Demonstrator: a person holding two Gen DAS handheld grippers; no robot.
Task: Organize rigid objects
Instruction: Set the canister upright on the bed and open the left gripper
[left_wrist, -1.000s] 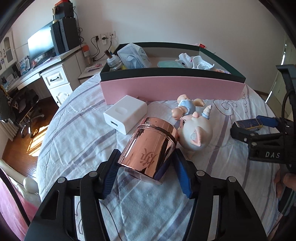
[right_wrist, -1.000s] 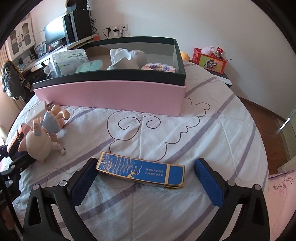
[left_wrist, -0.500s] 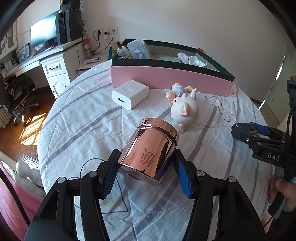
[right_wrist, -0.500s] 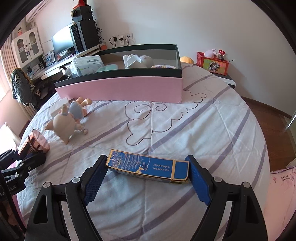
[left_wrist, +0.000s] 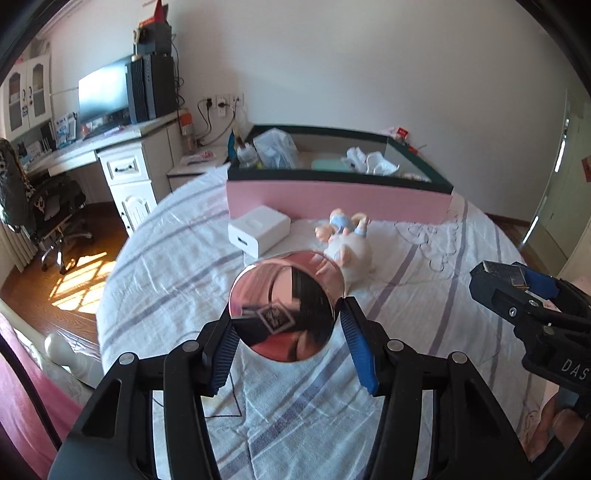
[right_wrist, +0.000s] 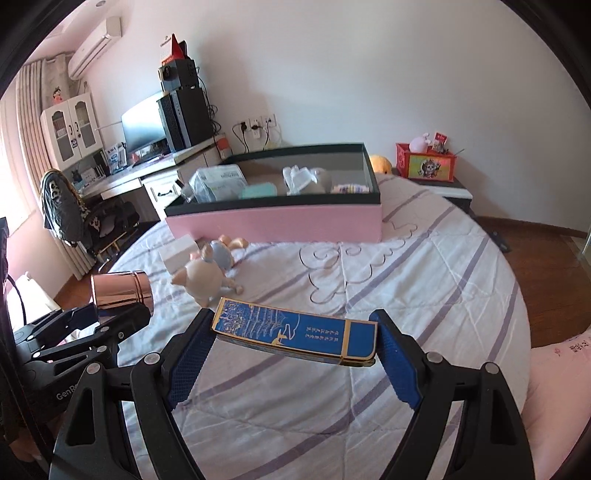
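My left gripper (left_wrist: 286, 325) is shut on a rose-gold metal canister (left_wrist: 286, 319), held above the bed with its mirrored end facing the camera. The canister also shows in the right wrist view (right_wrist: 122, 293). My right gripper (right_wrist: 295, 341) is shut on a flat blue box with gold trim (right_wrist: 295, 332), held by its two ends and lifted above the bed. A pink-sided storage box with a dark rim (right_wrist: 273, 221) stands at the far side of the bed, also seen in the left wrist view (left_wrist: 338, 197). It holds a plastic-wrapped pack, white items and a teal item.
A pig figurine (left_wrist: 349, 247) and a white charger block (left_wrist: 258, 230) lie on the striped bedspread (right_wrist: 424, 295) in front of the storage box. A desk with monitor and chair stands at the left. A red box sits on a nightstand (right_wrist: 426, 166) at the right.
Both grippers have risen from the bed with their objects. The right gripper closed on the blue box and lifted it. The canister has tilted so its end faces the camera.
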